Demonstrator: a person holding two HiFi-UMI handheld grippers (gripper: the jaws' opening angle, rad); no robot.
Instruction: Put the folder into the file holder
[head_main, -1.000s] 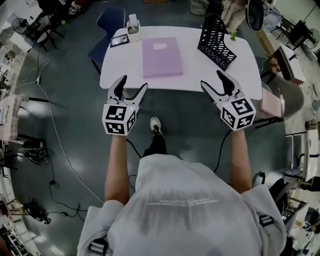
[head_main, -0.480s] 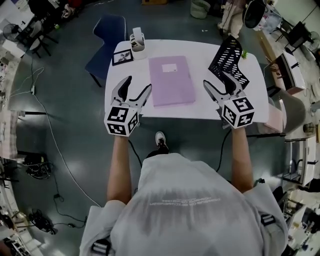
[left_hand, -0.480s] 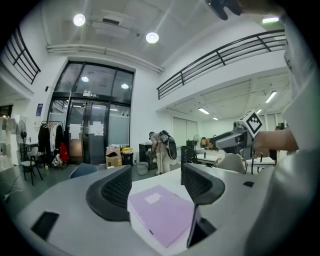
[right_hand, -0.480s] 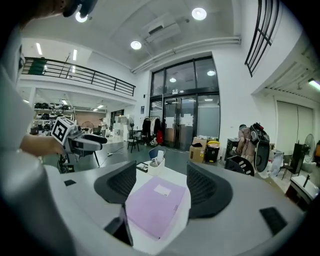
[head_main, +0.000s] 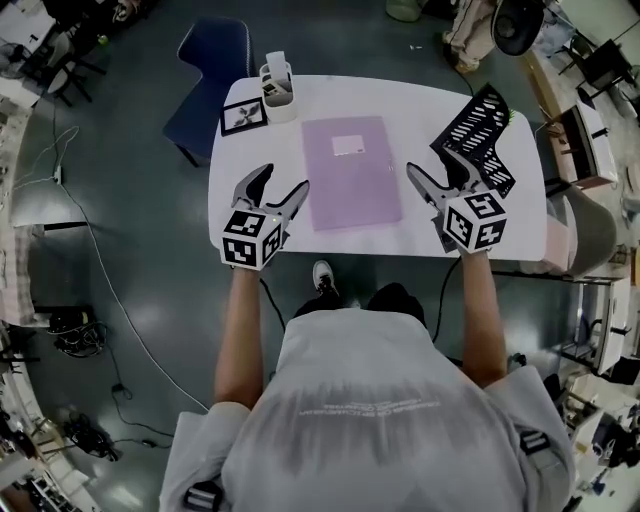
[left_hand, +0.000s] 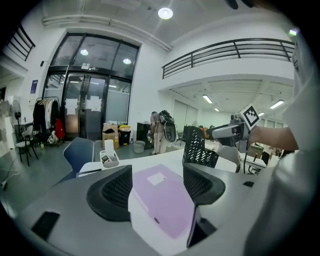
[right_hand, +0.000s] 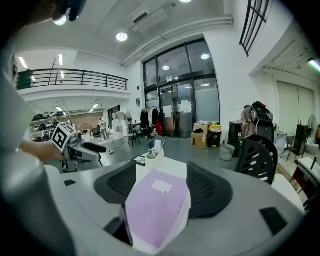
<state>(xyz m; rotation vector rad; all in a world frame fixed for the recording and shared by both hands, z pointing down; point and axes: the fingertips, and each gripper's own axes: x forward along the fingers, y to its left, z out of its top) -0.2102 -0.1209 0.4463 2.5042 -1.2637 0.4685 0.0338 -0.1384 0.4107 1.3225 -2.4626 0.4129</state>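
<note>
Folder (head_main: 352, 172) lies flat, ungripped; left hand-held gripper (head_main: 280, 182) and right hand-held gripper (head_main: 432, 165), jaws apart and empty, should clamp opposite edges evenly.

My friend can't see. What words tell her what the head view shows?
A purple folder lies flat on a white table. A person holds the open left tool and open right tool on either side of it. A black file holder is at the table's right.

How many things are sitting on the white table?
4: purple folder in the middle, black file holder on the right, white cup and small frame at the far left corner.
</note>
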